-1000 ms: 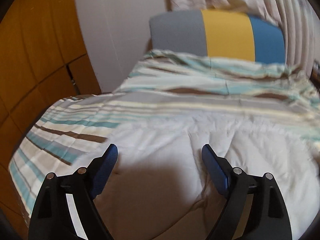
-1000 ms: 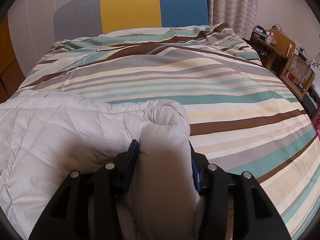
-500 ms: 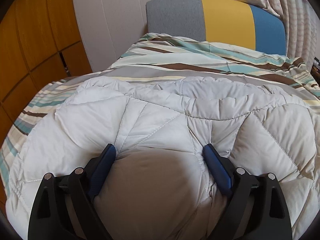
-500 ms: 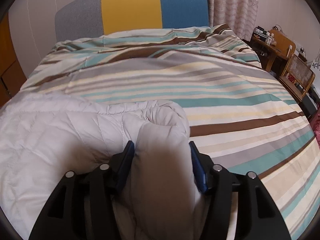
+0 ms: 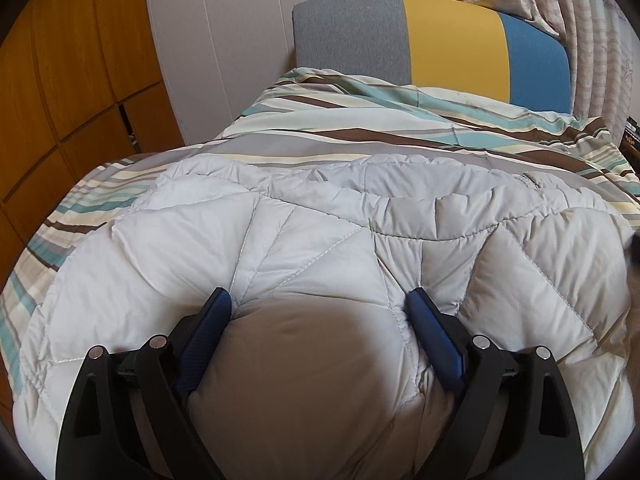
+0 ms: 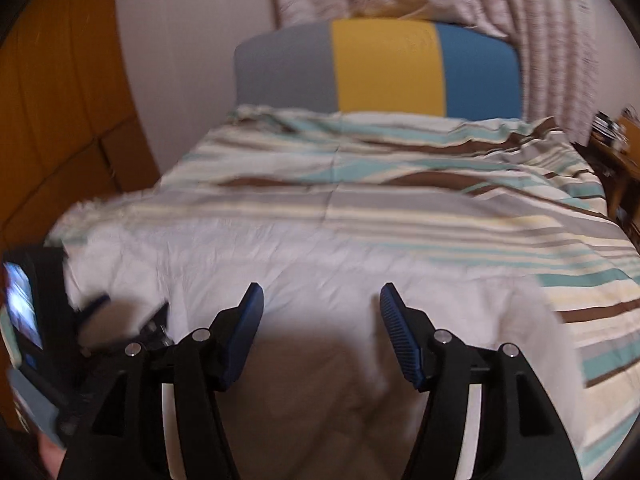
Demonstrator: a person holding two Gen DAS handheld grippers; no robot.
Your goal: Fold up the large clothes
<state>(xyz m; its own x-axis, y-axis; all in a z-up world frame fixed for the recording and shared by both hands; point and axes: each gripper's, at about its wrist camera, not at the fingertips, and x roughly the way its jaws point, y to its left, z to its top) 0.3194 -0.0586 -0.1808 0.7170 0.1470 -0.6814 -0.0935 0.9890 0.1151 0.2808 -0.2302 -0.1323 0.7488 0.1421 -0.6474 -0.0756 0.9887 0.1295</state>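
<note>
The pale quilted jacket (image 5: pixel 320 248) lay on the striped bedspread (image 5: pixel 360 136), long axis running crosswise, directly under and ahead of both grippers. The left gripper (image 5: pixel 320 306) stood wide open, fabric bulging between its jaws; the right gripper (image 6: pixel 322 300) was likewise open, holding nothing. No legible writing or brand was visible.

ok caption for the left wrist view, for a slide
Left gripper, jaws wide, pressed into a pale quilted jacket on a striped bed.

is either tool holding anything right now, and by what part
Nothing is held. Both the left tool and the right tool are open, jaws spread over the white jacket on the bed.
</note>
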